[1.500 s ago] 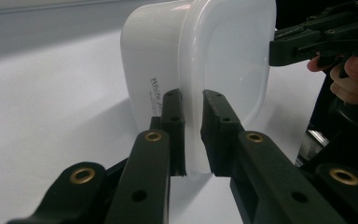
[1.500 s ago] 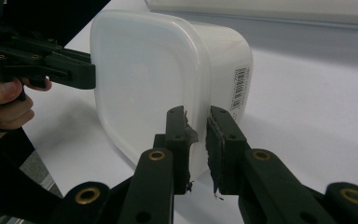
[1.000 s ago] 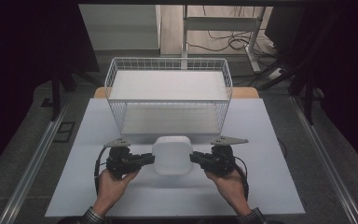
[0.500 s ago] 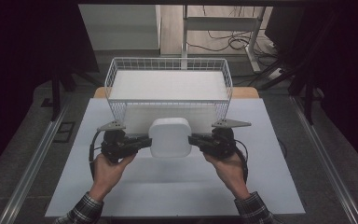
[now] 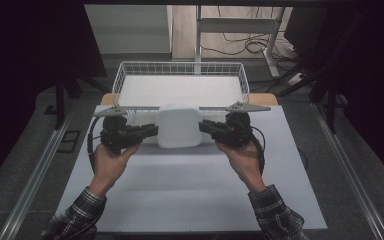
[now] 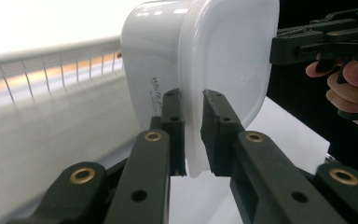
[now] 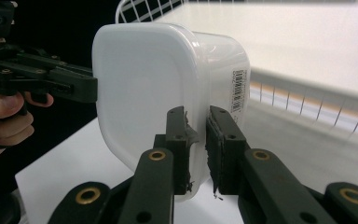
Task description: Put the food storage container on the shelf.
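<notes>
At table centre: left gripper [image 5: 150, 131] at 9 o'clock, right gripper [image 5: 207, 127] at 3 o'clock, both jaws pinched near-closed on opposite lid rims of white box [image 5: 179, 126]. Box airborne, tilted, just short of basket [image 5: 181, 67] at 12. Risk: thin rim slips, box drops or clips basket's near wall.
</notes>
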`<action>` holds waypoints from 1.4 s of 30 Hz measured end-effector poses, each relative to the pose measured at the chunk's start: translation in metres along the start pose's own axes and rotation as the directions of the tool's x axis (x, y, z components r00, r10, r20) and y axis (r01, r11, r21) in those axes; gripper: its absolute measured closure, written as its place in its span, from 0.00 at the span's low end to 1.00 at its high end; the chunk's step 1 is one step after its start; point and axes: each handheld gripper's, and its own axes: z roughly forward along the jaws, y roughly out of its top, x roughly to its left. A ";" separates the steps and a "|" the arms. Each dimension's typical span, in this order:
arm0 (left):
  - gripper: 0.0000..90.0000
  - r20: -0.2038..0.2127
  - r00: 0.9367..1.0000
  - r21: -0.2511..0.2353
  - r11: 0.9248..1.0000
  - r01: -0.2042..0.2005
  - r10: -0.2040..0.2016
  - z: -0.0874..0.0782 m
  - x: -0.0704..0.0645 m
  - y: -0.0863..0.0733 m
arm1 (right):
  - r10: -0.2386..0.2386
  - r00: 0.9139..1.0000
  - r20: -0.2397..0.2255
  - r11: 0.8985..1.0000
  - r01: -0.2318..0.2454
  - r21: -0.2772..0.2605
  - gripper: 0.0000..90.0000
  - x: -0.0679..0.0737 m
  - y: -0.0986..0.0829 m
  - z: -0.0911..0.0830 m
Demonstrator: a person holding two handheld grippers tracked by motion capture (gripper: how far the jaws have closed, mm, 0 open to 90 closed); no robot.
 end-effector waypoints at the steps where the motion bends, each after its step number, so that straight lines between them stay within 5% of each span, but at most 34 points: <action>1: 0.89 -0.001 1.000 -0.005 1.000 -0.002 0.002 0.000 0.000 0.005 | -0.003 1.000 0.004 1.000 0.003 -0.005 0.88 0.000 0.005 0.000; 17: 0.89 -0.028 1.000 -0.004 1.000 -0.013 0.013 0.007 0.016 0.077 | 0.020 0.999 0.025 0.997 -0.017 -0.078 0.87 -0.025 0.068 0.009; 32: 0.87 -0.027 0.998 0.029 0.998 0.058 -0.057 0.031 0.046 0.095 | 0.095 0.994 0.055 0.995 -0.093 -0.025 0.86 -0.049 0.086 0.033; 38: 0.76 0.013 0.995 0.017 0.995 0.094 -0.094 0.036 0.053 0.097 | 0.105 0.992 0.071 0.994 -0.104 -0.012 0.84 -0.054 0.088 0.042; 42: 0.73 -0.004 0.998 0.027 0.997 0.066 -0.066 0.039 0.052 0.101 | 0.108 0.991 0.082 0.994 -0.108 -0.011 0.81 -0.056 0.090 0.044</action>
